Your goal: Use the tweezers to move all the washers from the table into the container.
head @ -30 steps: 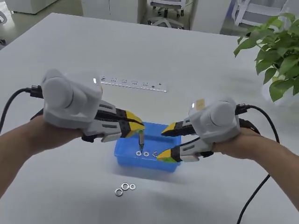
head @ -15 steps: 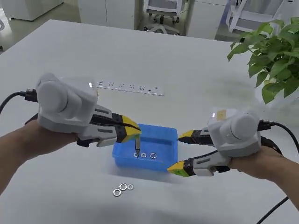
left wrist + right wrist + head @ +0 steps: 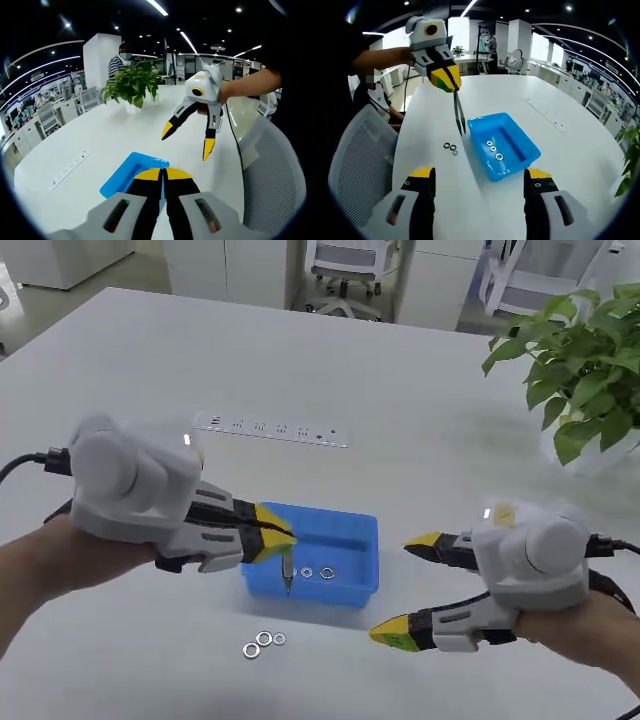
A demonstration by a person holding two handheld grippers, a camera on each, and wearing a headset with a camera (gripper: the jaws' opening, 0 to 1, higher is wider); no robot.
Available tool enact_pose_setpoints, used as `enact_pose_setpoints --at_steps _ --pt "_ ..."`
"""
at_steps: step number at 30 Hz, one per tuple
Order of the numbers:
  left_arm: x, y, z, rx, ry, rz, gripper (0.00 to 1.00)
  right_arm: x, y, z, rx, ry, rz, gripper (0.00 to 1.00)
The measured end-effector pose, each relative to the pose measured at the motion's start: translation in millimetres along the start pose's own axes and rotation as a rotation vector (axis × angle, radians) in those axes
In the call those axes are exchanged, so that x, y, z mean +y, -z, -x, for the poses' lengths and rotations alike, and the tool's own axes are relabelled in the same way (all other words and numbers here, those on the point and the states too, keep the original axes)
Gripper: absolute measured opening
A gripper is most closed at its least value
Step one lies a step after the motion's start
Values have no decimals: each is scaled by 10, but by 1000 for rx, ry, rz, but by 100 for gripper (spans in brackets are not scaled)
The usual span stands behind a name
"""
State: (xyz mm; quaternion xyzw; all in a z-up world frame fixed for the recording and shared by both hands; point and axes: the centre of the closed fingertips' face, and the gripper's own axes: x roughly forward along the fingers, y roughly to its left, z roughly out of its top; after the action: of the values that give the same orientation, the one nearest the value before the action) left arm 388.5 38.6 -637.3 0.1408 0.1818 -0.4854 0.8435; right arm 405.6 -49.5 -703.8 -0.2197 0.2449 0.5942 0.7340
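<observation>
In the head view, our left gripper (image 3: 283, 537) is clamped on the tweezers (image 3: 287, 572), which hang point-down at the near edge of the blue bin (image 3: 345, 520). Three washers (image 3: 316, 572) lie in the bin. Three loose washers (image 3: 263, 642) sit on the table (image 3: 400, 400) just in front of it. Our right gripper (image 3: 394, 588) is spread wide, right of the bin.

In the left gripper view, our jaws are pressed together above the bin, and the right gripper gapes beyond.

In the right gripper view, the tweezers' tips hover by the bin's corner, close to the loose washers.
</observation>
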Motion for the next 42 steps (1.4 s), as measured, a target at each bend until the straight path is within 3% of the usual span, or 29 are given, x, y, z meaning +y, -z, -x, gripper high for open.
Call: enact_pose_setpoints --at_steps 14,22,24,42 --pt "-137 141 -51 -4 14 16 5 106 125 51 -55 37 -44 87" --pt "-156 213 -111 -5 18 28 5 142 200 75 -67 53 -65 96" --pt "-165 236 -124 0 20 25 5 134 184 87 -91 65 -85 100" --pt "-190 438 -138 30 26 35 5 229 291 38 -50 50 -93 100"
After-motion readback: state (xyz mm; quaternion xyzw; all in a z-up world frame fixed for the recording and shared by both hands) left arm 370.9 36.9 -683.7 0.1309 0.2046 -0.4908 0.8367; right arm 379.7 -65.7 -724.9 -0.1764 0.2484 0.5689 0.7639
